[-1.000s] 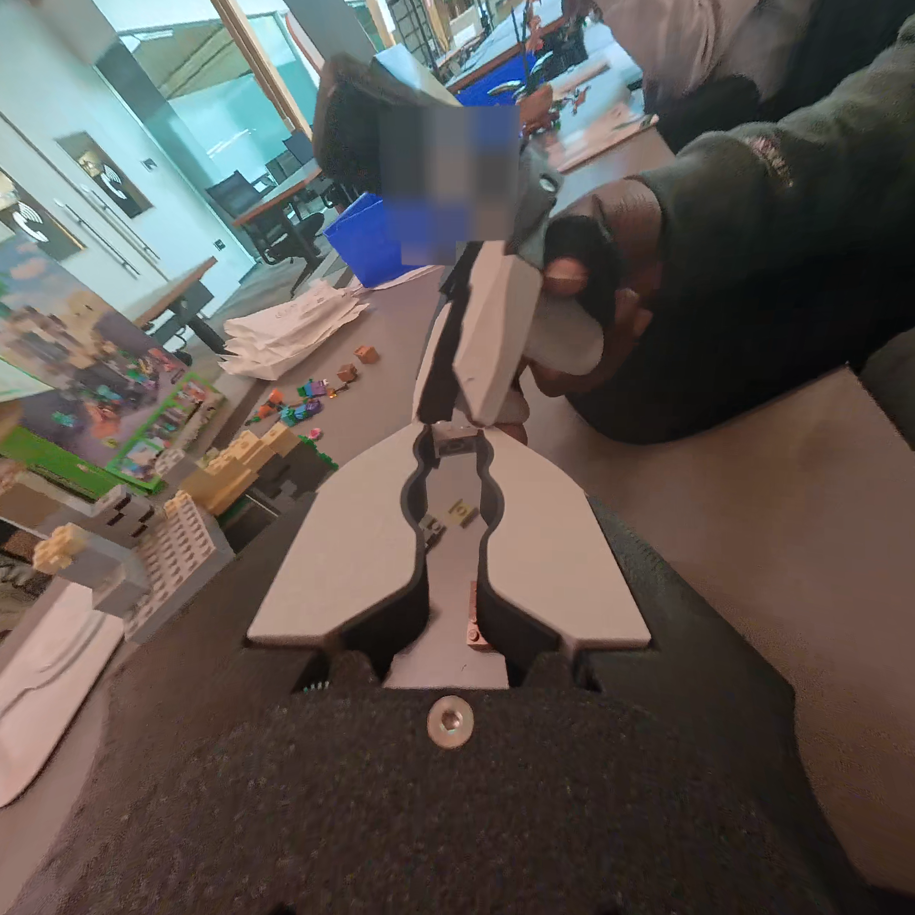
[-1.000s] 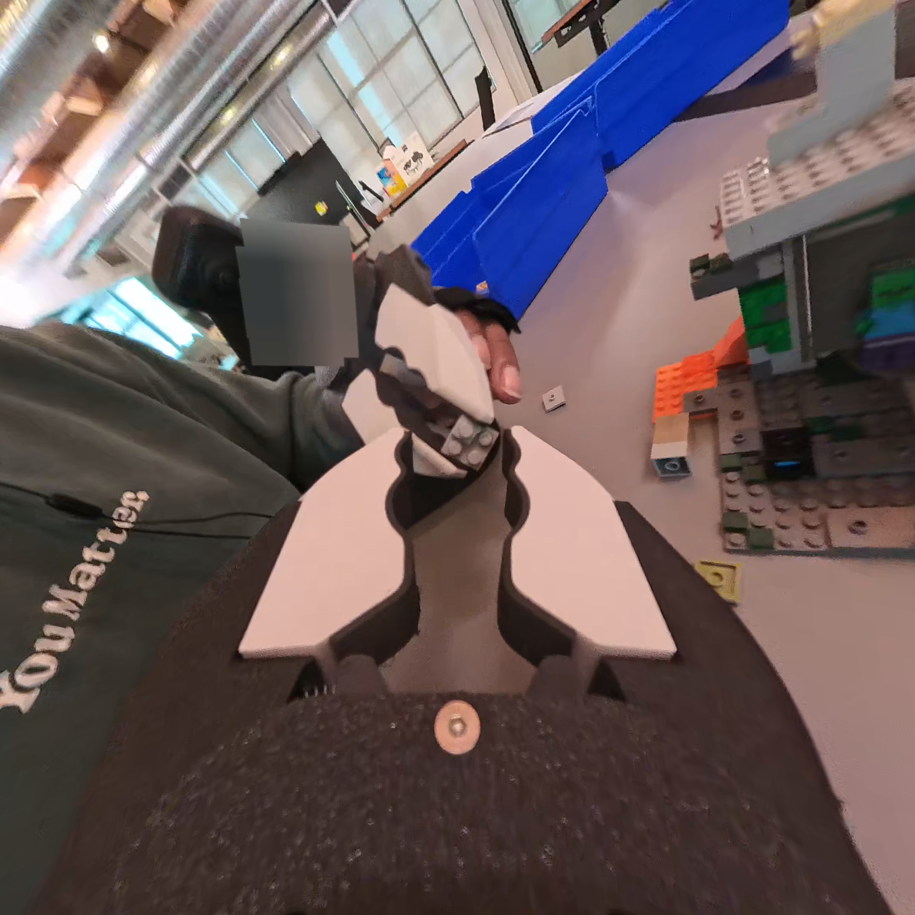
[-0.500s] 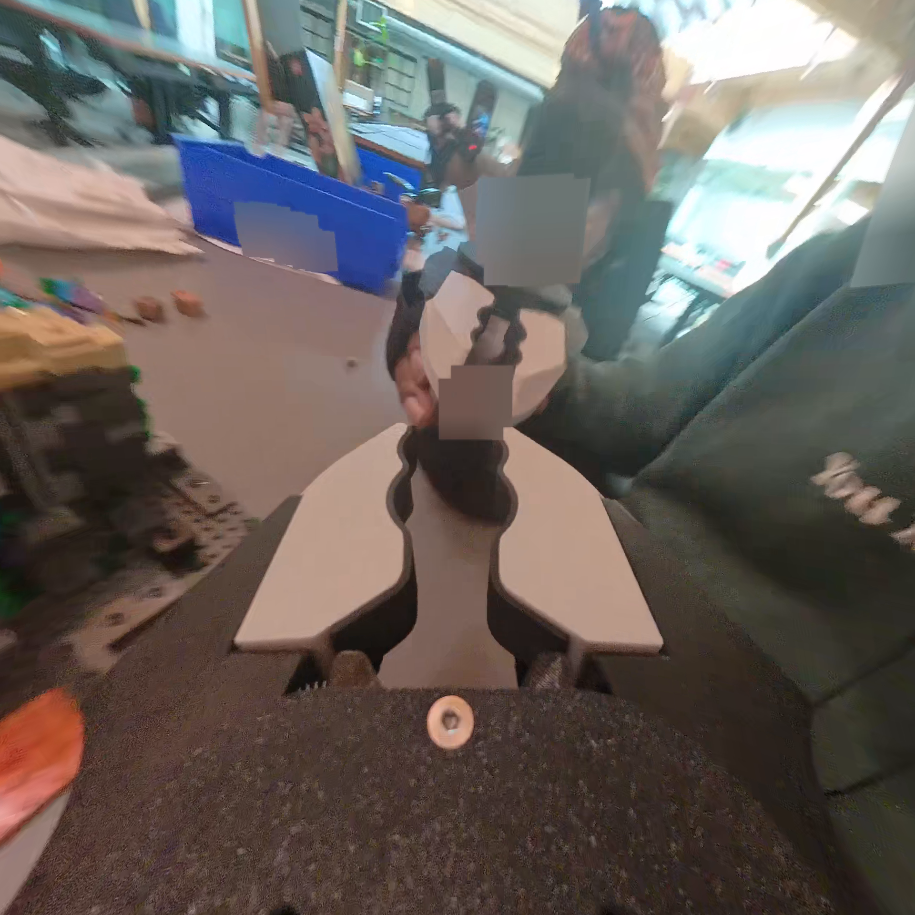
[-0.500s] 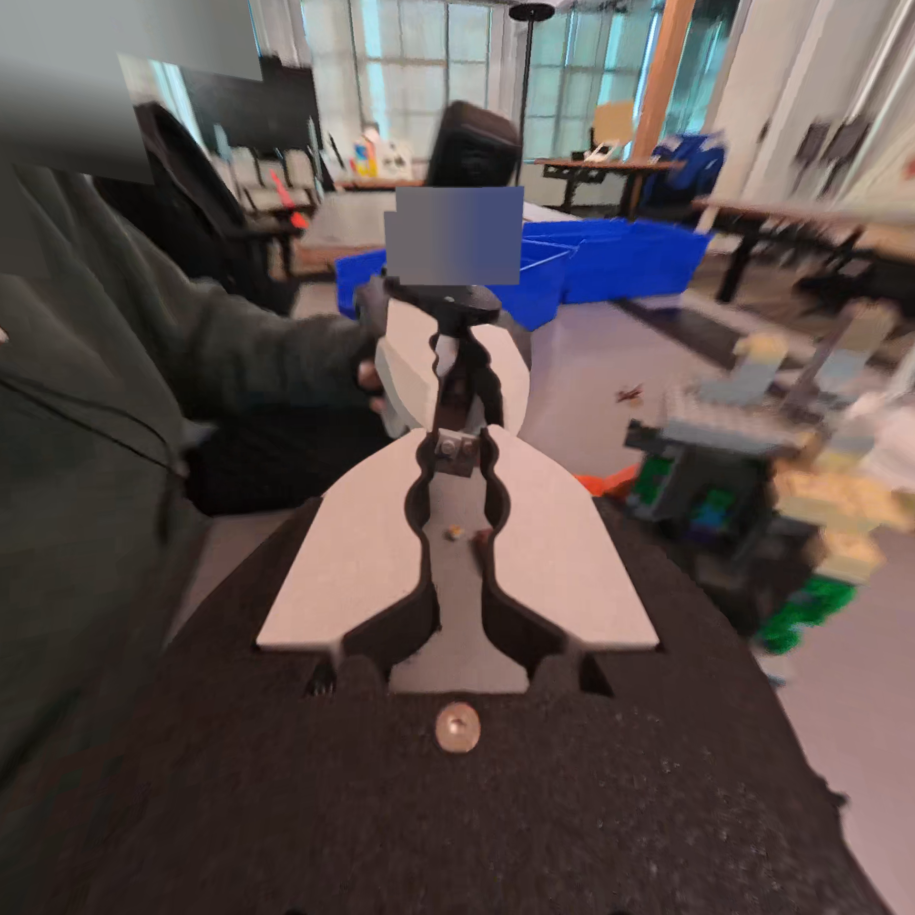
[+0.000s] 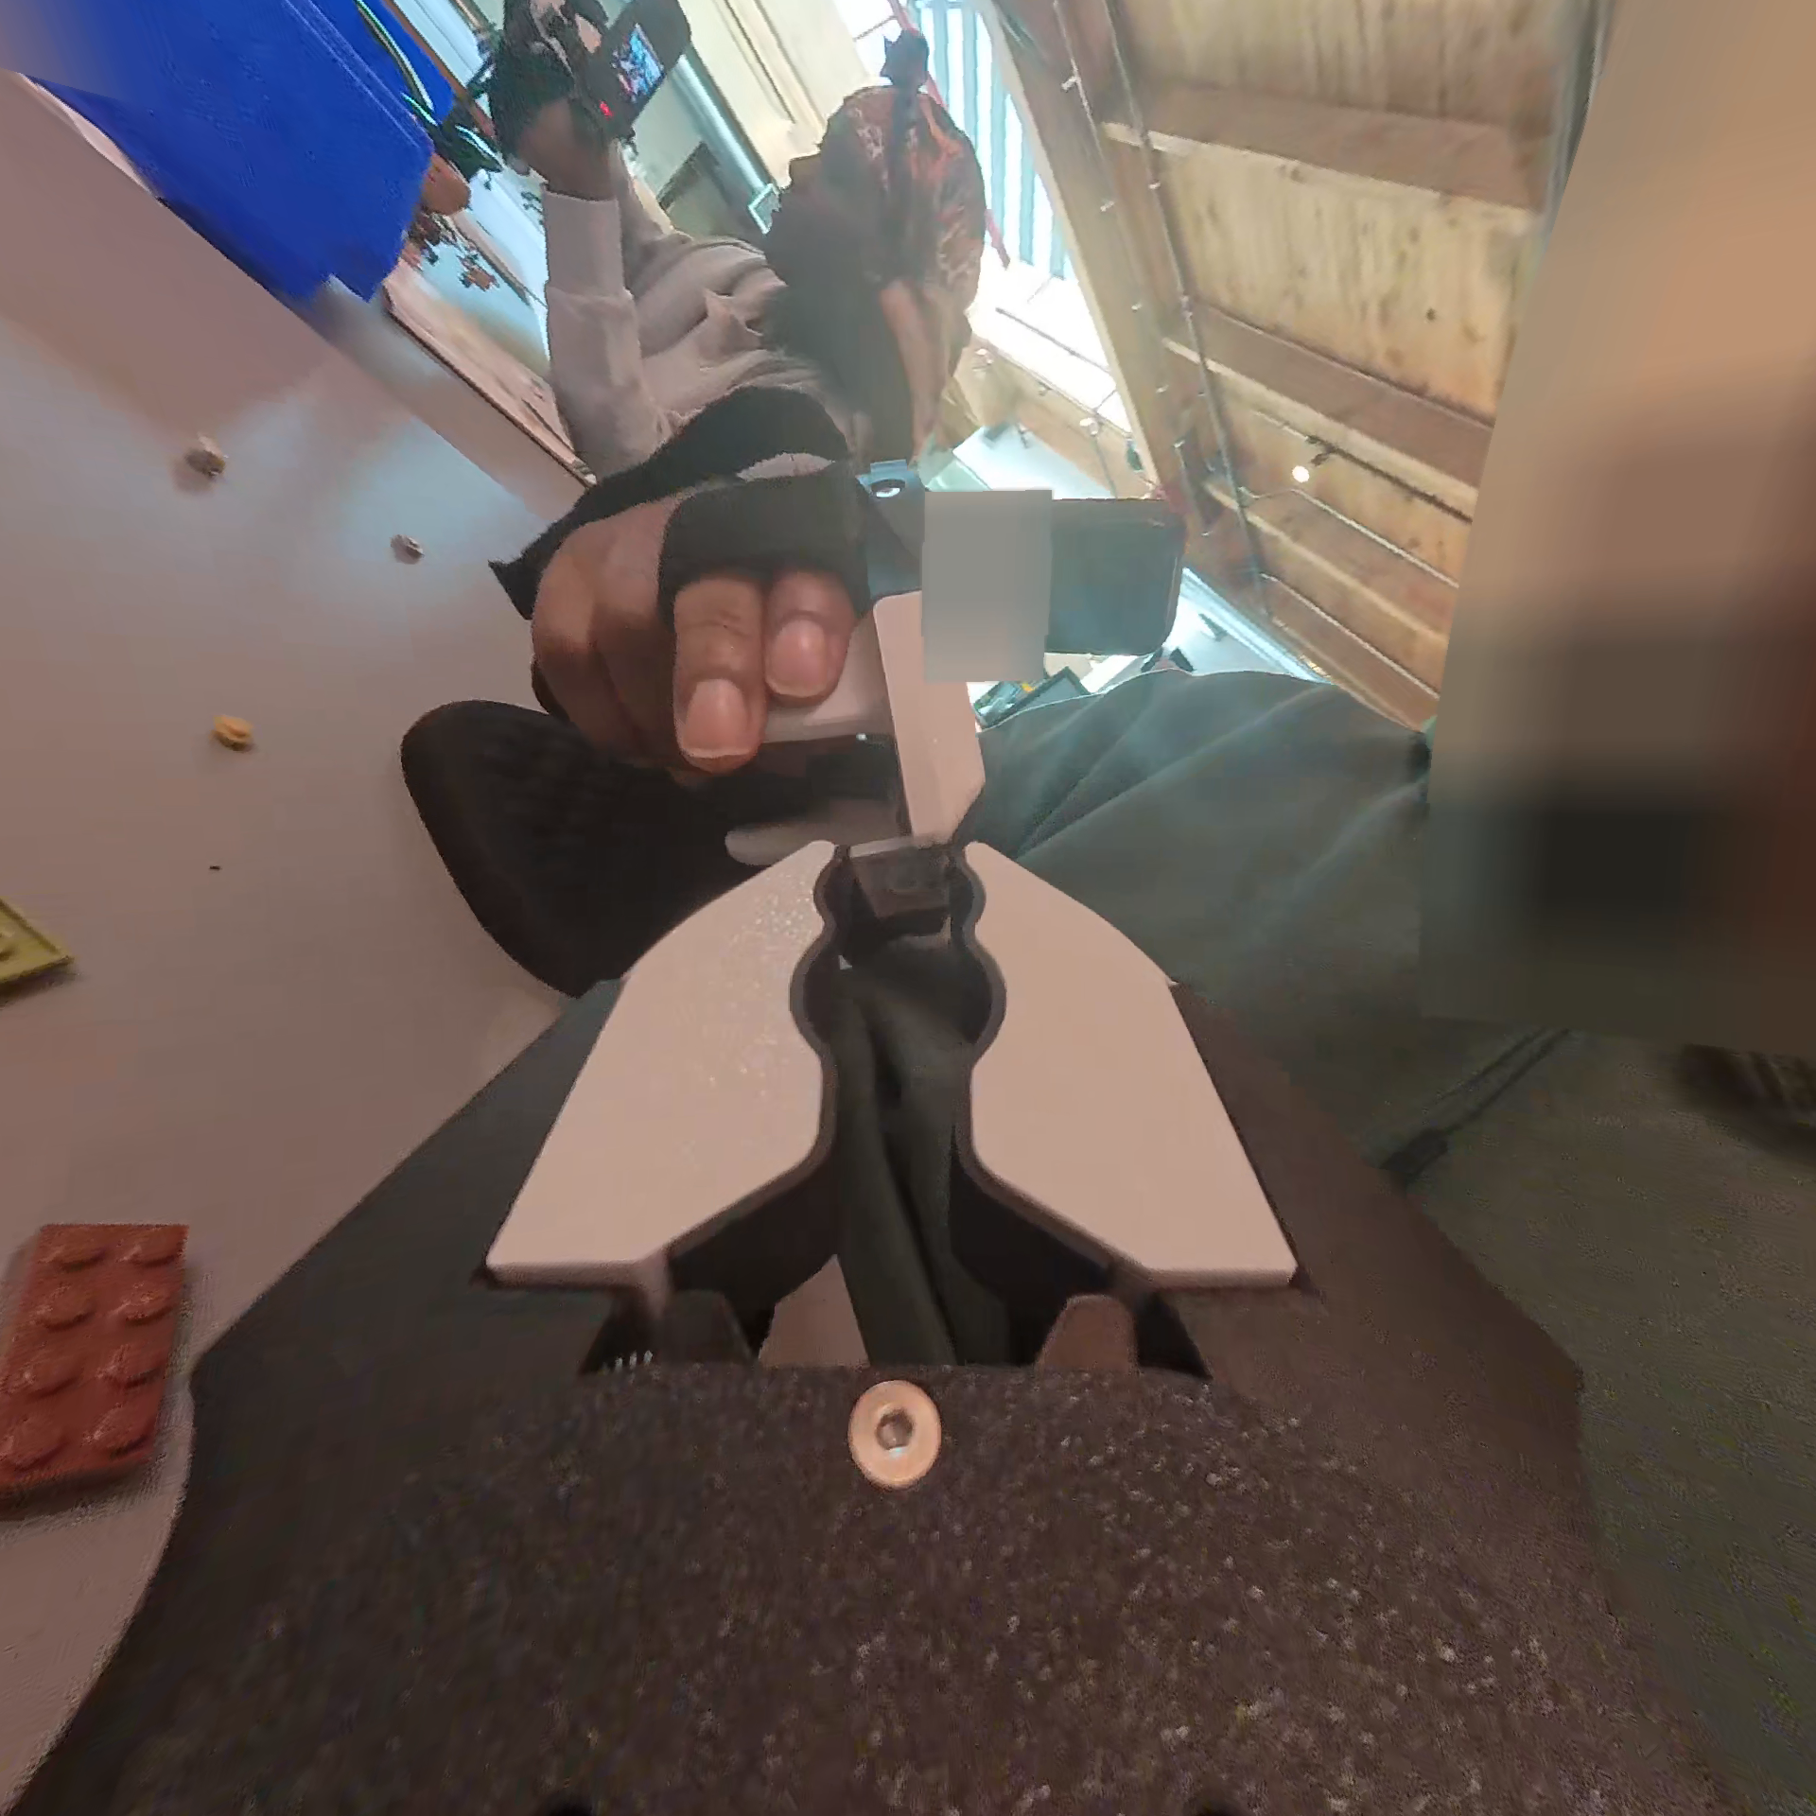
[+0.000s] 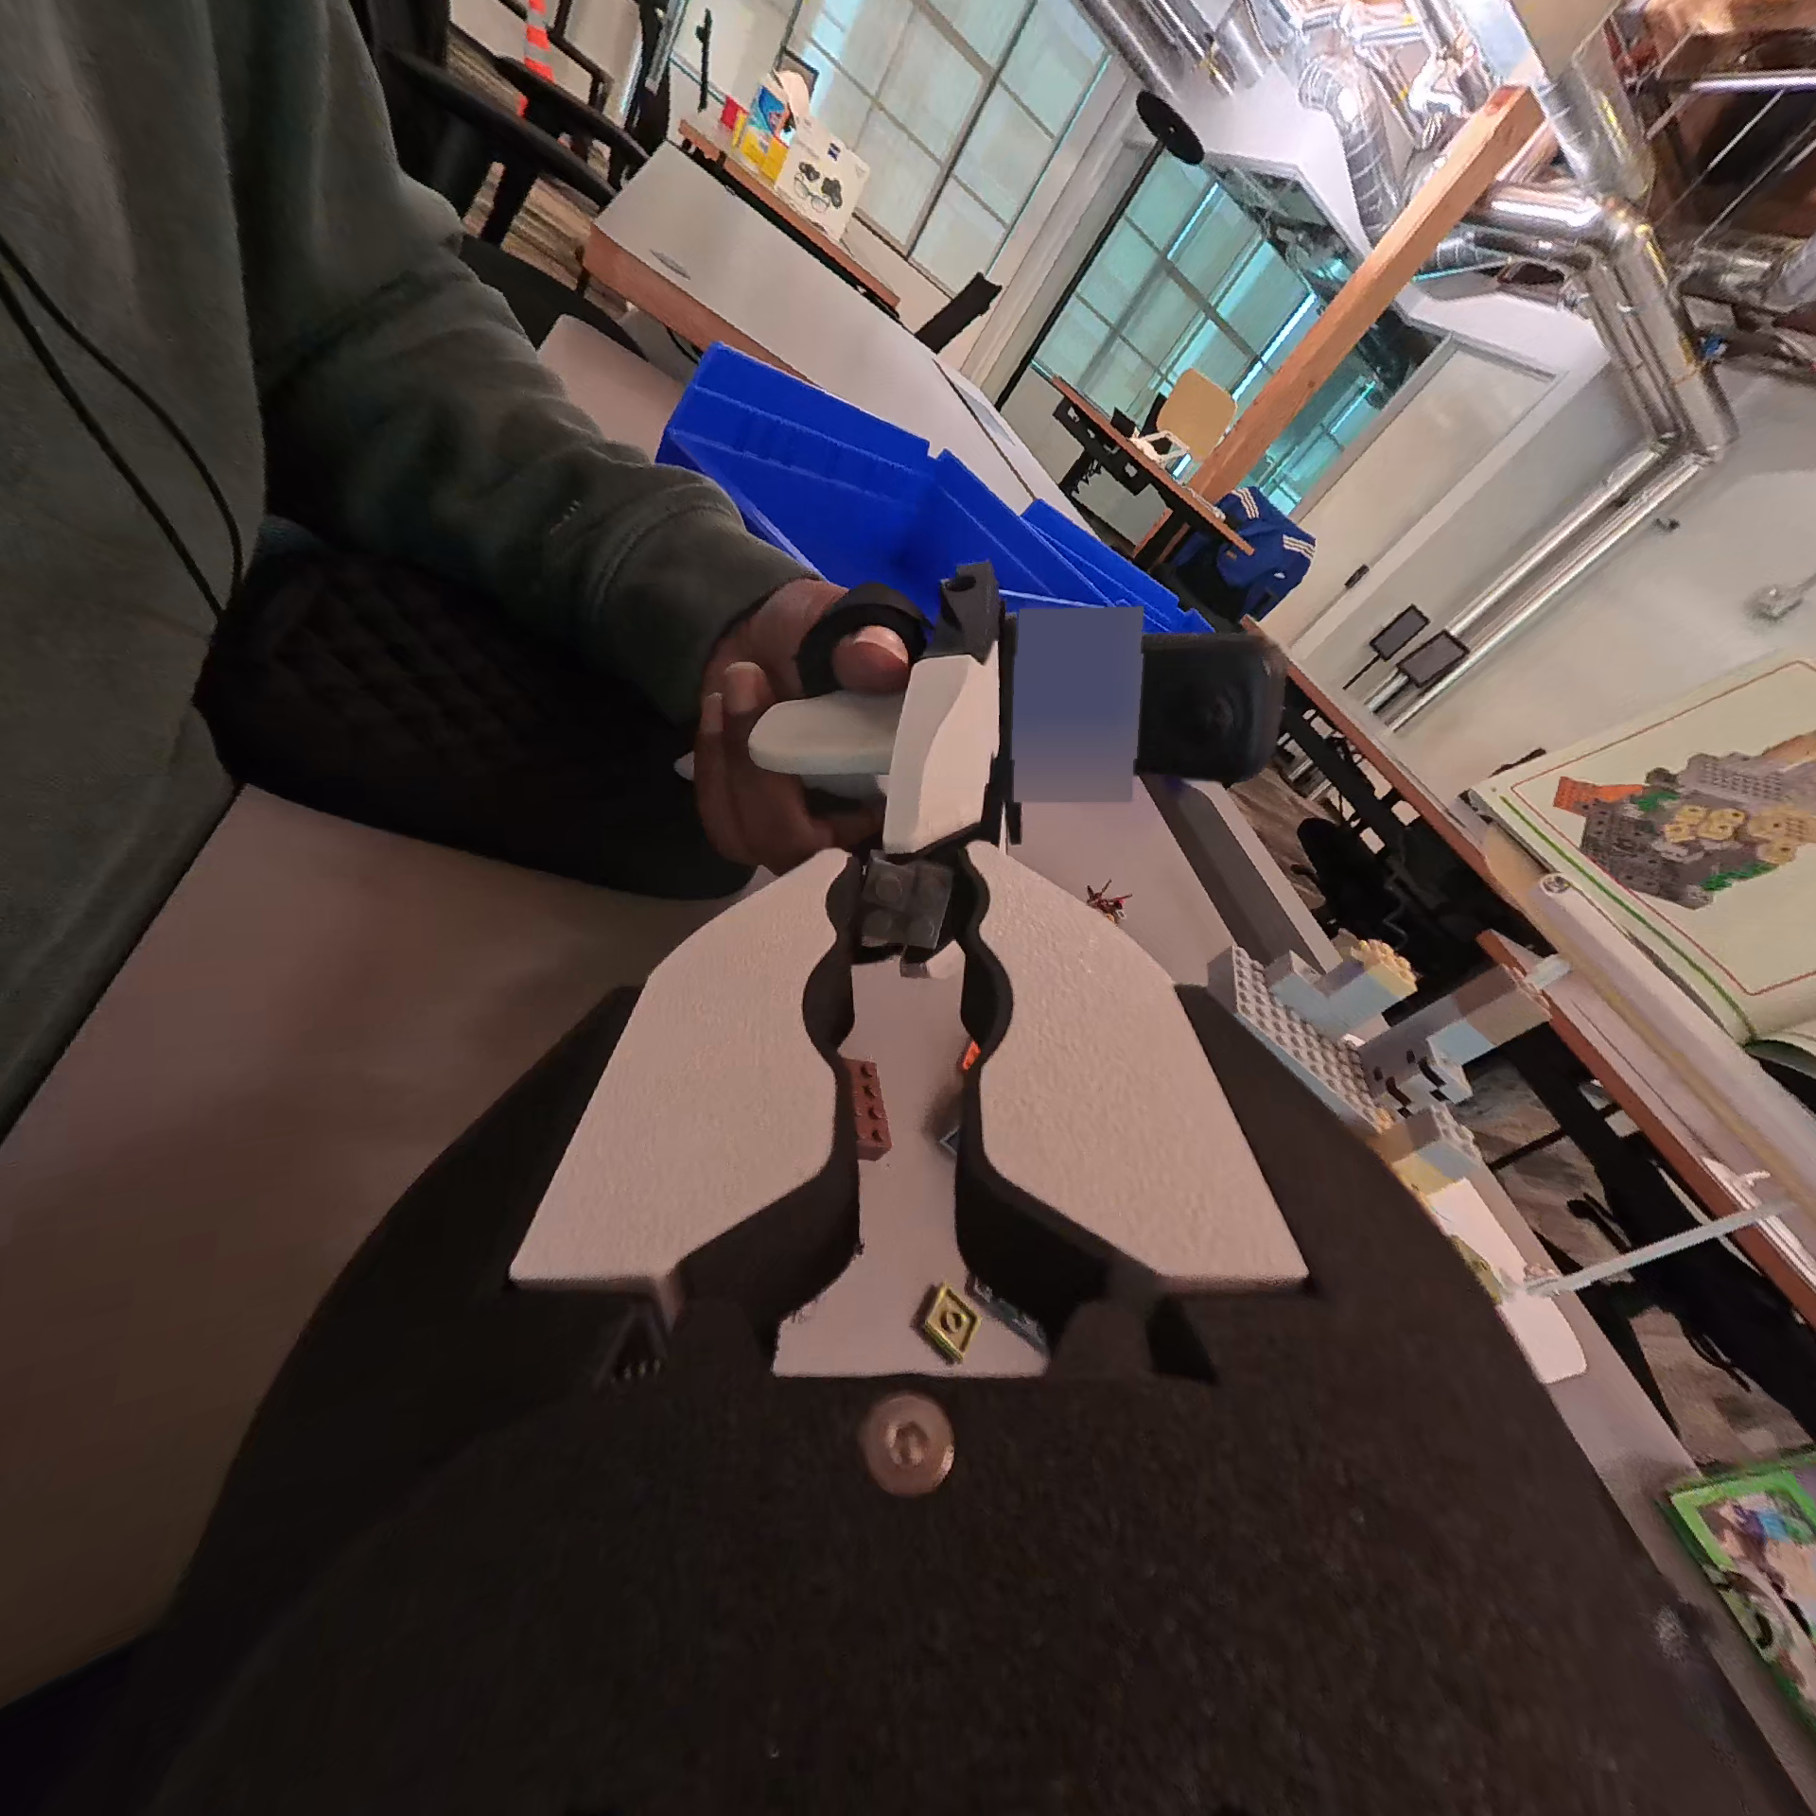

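Note:
A small dark grey studded brick [image 5: 899, 882] sits between the tips of my left gripper [image 5: 896, 875], whose pads press on its sides. My right gripper [image 5: 924, 786] comes down from above in this view, held by a hand [image 5: 678, 639], and its tips meet the same brick. In the right wrist view the brick [image 6: 906, 902] is pinched between the pads of my right gripper [image 6: 904, 899], studs facing the camera. My left gripper [image 6: 938, 776] reaches down onto it from above. The brick is held in the air above the table [image 6: 393, 983].
Blue bins [image 6: 884, 491] stand at the back of the table. A brick-built model [image 6: 1376, 1061] and an open instruction booklet [image 6: 1671, 835] lie to the right. A brown brick [image 6: 870, 1110], a yellow-green tile [image 6: 948, 1322] and a brown plate [image 5: 88, 1356] lie loose.
A second ago the left gripper held the brick and the right stood open around it. The right shut on it, the left opened, then closed on it again. Both views swung round.

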The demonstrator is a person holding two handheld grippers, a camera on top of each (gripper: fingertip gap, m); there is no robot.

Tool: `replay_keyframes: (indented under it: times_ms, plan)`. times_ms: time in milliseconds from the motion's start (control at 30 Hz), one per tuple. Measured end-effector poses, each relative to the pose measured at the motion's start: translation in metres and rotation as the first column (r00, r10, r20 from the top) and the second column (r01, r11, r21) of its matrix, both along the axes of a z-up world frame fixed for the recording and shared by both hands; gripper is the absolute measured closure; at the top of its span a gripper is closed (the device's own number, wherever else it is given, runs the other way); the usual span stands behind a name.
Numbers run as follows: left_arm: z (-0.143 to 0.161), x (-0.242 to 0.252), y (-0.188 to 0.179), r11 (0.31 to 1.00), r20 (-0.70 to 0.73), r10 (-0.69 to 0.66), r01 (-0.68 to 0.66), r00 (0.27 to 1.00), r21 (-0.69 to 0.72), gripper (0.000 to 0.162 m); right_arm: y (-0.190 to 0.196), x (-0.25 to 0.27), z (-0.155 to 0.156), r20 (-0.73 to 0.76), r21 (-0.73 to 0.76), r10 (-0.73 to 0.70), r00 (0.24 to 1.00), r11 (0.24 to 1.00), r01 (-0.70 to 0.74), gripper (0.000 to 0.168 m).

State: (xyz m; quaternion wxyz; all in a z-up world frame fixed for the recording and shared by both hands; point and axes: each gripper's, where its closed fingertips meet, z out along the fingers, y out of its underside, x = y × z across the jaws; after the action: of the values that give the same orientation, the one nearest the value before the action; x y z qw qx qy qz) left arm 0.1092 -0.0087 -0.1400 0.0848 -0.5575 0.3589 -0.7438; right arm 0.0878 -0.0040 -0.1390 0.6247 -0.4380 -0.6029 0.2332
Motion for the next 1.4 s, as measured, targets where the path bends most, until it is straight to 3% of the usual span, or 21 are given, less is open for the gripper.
replay_keyframes:
  times_ms: [167, 433, 733, 933, 1233, 1400]
  plan:
    - [-0.002, 0.001, 0.002, 1.0, -0.003, 0.002, -0.003, 1.0, -0.023, 0.144, 0.002, 0.001, -0.002, 0.006, 0.01, -0.012, 1.0, 1.0, 0.012, 0.151]
    - [-0.001, -0.002, 0.023, 0.993, 0.001, 0.119, -0.119, 0.993, -0.012, 0.146, 0.015, 0.008, 0.0, -0.019, -0.088, -0.077, 0.997, 0.993, 0.075, 0.152]
    - [-0.003, 0.0, 0.022, 0.993, -0.009, 0.121, -0.121, 0.993, -0.008, 0.146, 0.015, 0.007, -0.004, 0.027, -0.077, -0.095, 0.995, 0.992, 0.097, 0.161]
    - [-0.003, -0.001, 0.019, 0.994, -0.002, 0.11, -0.11, 0.994, 0.01, 0.146, 0.013, 0.007, -0.004, 0.03, -0.191, -0.059, 0.998, 0.98, 0.064, 0.162]
    - [0.002, -0.002, 0.017, 0.926, 0.026, 0.189, -0.187, 0.982, 0.329, 0.145, 0.011, 0.01, 0.002, -0.072, -0.411, 0.004, 0.997, 0.911, -0.033, 0.162]
    - [0.007, -0.001, 0.018, 0.831, 0.063, 0.251, -0.249, 0.966, 0.497, 0.145, 0.012, 0.012, 0.008, -0.164, -0.518, 0.027, 0.986, 0.848, -0.109, 0.162]
